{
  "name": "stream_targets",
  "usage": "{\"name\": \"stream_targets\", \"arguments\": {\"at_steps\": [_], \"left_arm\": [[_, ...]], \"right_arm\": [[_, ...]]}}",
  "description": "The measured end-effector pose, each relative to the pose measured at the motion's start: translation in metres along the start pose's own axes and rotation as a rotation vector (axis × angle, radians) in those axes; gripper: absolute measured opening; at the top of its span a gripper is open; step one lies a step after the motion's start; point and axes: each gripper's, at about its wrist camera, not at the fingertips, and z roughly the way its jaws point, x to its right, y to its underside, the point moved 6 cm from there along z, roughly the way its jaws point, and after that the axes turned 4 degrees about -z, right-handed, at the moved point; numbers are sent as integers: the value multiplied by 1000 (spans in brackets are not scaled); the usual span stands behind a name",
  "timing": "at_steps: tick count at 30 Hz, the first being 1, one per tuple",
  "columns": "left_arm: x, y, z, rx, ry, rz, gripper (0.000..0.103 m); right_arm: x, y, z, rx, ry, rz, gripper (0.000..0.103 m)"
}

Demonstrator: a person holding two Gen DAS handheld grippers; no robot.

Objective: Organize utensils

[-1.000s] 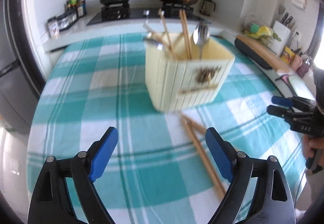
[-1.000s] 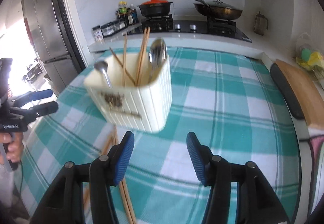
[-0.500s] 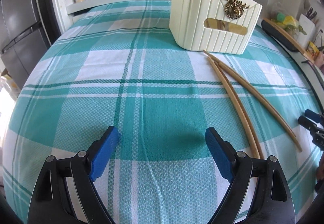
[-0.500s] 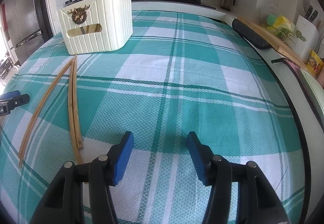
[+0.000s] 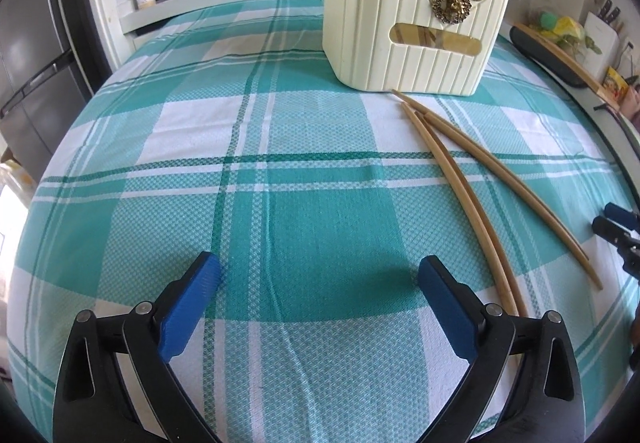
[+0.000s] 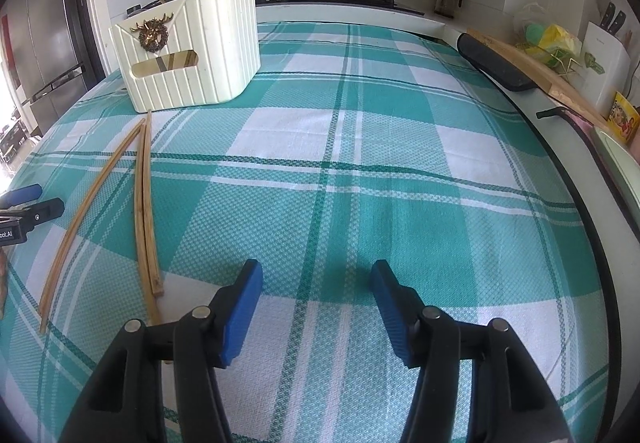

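Left wrist view: left gripper (image 5: 318, 279) jaws opening, nothing between them, over the teal-and-white checked tablecloth (image 5: 280, 147). Three loose wooden chopsticks (image 5: 460, 179) lie before the ribbed cream plastic utensil holder (image 5: 400, 43).

Right wrist view: right gripper (image 6: 316, 285) released, empty; chopsticks (image 6: 144, 199) lie to its left, below the holder (image 6: 200, 63).

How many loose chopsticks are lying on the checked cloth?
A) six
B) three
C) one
B: three wooden chopsticks lie on the tablecloth in front of the cream utensil holder: two side by side, one splayed off.
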Motion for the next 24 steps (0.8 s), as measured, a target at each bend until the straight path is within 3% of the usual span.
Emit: {"name": "stream_targets", "arguments": {"at_steps": [24], "left_arm": [[0,0,-1,-1,6,2,101]], "right_arm": [[0,1,1,1,1,1,59]]}}
